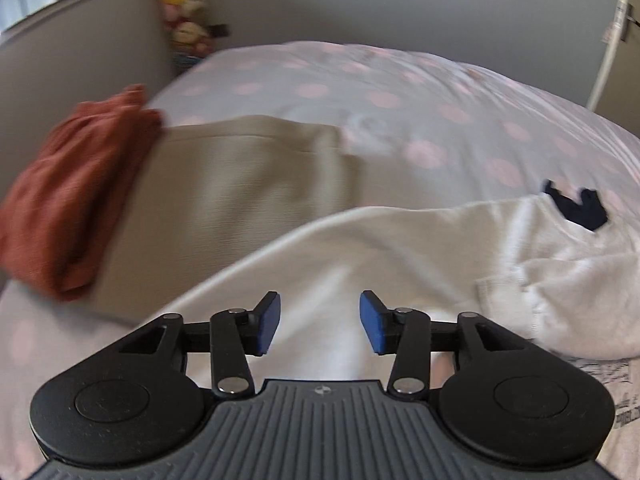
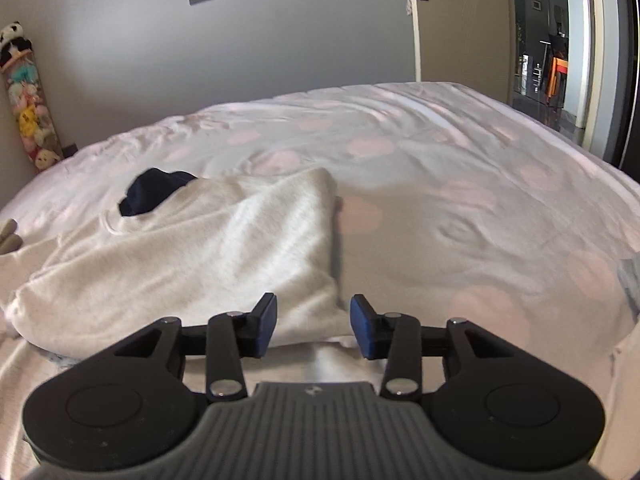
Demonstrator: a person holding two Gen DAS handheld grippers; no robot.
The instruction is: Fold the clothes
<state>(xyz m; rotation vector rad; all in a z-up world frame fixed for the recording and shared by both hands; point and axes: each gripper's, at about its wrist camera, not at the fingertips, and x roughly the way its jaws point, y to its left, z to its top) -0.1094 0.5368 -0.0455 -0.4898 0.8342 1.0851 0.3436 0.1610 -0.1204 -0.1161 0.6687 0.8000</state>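
A cream sweater (image 1: 400, 256) lies spread on the bed, and my left gripper (image 1: 319, 322) hovers open above its near part with nothing between the blue pads. The same cream sweater (image 2: 192, 248) fills the left half of the right wrist view, folded over on itself. Its lower right corner sits just ahead of my right gripper (image 2: 313, 326), which is open and holds nothing. A dark navy garment (image 2: 154, 190) peeks out from under the sweater's far edge, also seen as the navy garment (image 1: 576, 210) at the right of the left wrist view.
A beige garment (image 1: 240, 184) lies flat beyond the sweater, with a crumpled rust-red garment (image 1: 76, 188) at its left. The bed cover (image 2: 460, 184) is white with pink dots. Stuffed toys (image 2: 28, 100) stand in the far corner; a door (image 2: 460, 20) is at the back right.
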